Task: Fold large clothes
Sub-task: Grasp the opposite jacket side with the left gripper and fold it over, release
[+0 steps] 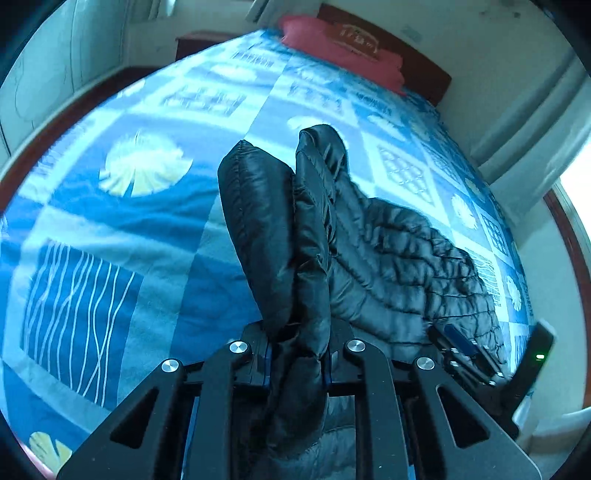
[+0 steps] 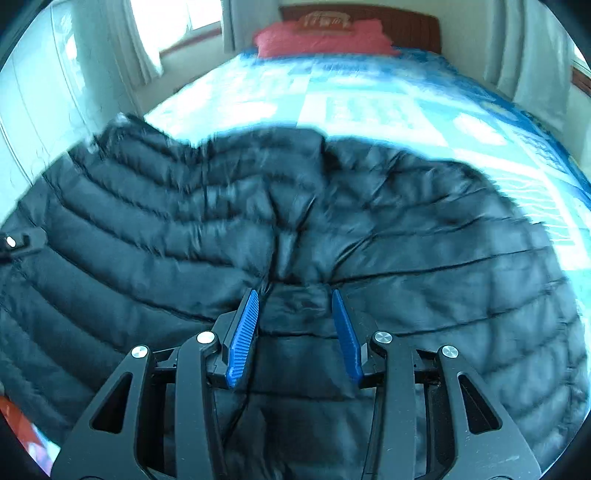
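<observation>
- The black puffer jacket (image 1: 388, 251) lies on the bed (image 1: 110, 229), towards its right side in the left wrist view.
- The left claw (image 1: 297, 354) is nearly closed on a bunched fold of the jacket; two padded lobes stand up from between its fingers.
- The right claw (image 2: 295, 332) is partly open, blue pads (image 2: 242, 339) on either side of a pinched ridge of jacket cloth; whether the pads press on it cannot be told.
- The left and far parts of the blue patterned bedspread are bare. A red pillow (image 2: 321, 37) lies at the wooden headboard (image 2: 413, 27); curtains (image 2: 524, 55) flank the bed.
- Both claws point steeply down towards the bed.
</observation>
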{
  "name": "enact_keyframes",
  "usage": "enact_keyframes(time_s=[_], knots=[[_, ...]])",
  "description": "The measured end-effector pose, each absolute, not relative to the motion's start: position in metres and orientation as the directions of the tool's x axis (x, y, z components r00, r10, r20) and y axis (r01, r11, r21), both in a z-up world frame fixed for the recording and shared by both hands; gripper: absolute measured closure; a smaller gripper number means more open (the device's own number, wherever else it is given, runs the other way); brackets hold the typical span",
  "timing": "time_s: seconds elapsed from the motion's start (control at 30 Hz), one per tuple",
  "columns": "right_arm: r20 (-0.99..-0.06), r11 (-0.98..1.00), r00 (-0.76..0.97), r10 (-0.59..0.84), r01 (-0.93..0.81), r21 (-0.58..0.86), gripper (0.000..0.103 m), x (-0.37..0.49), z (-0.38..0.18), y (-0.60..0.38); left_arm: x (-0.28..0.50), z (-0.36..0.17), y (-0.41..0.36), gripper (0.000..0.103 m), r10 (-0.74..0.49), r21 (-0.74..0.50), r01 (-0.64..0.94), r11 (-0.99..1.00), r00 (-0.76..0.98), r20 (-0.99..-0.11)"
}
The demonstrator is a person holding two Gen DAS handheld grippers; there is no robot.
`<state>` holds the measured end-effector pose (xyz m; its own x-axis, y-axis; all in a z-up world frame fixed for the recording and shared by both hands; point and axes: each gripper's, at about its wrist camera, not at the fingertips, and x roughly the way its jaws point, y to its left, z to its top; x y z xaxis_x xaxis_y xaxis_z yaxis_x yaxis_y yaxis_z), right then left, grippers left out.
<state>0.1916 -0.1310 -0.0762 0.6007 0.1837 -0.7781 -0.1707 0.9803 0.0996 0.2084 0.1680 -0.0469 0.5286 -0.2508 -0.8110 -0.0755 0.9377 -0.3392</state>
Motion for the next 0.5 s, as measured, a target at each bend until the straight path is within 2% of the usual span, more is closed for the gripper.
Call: enact_keyframes(time_s=[0.1,0.33,0.5], knots=[[-0.752,0.981,0.632,0.188,-0.160,0.111,0.053,0.181,-0.052,-0.153,0.206,-0.030,0.143,0.085,-0.227,-0.308,-0.057,0.950,0.551,-0.803],[-0.721,0.989,0.677,0.145,-0.087,0.117,0.052,0.151,-0.021,-0.220,0.206,0.005,0.048,0.085,-0.221,-0.247,0.040,0.968,0.598,-0.770],[-0.696,0.994,0.712,0.094,-0.027,0.107,0.050,0.134,-0.003,-0.267,0.210,0.010,-0.018,0.085,-0.231,-0.200,0.119,0.972,0.602,-0.764]])
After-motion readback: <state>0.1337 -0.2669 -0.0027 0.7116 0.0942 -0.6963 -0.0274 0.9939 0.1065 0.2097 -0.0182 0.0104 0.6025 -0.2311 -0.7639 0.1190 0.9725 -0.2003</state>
